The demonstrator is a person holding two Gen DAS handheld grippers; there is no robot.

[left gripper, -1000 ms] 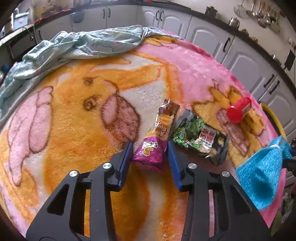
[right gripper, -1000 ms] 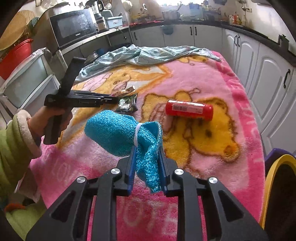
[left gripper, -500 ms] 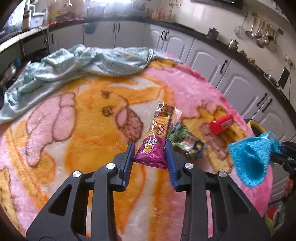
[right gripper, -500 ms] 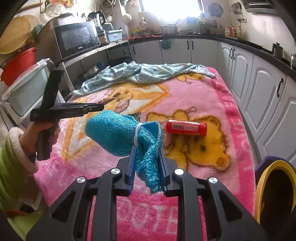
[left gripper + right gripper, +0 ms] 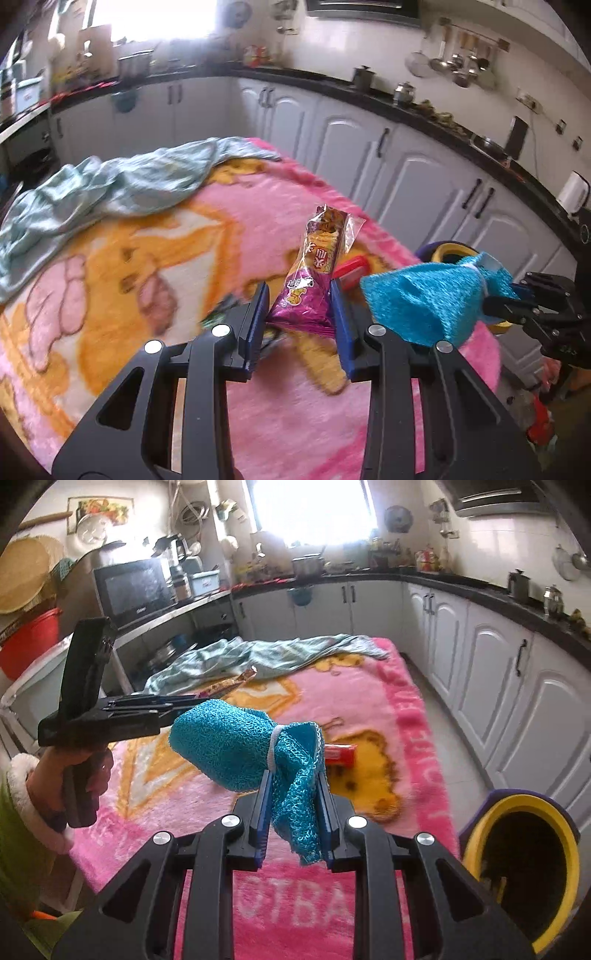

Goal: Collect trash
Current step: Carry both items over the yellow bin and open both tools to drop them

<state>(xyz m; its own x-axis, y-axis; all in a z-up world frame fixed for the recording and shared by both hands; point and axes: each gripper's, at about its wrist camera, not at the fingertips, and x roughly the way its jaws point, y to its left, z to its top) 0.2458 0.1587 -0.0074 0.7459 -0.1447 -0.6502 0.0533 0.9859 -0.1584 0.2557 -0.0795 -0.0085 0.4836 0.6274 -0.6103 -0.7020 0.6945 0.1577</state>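
Fingers (image 5: pixel 258 314) over a blurred, half-hidden green wrapper (image 5: pixel 221 314)

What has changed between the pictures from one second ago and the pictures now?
The left gripper has lifted the purple snack packet off the pink blanket; a second ago the packet lay on it beside the green packet. Both grippers have risen, so more of the kitchen shows. The right gripper holds the blue mesh cloth as before. The red tube has not moved.
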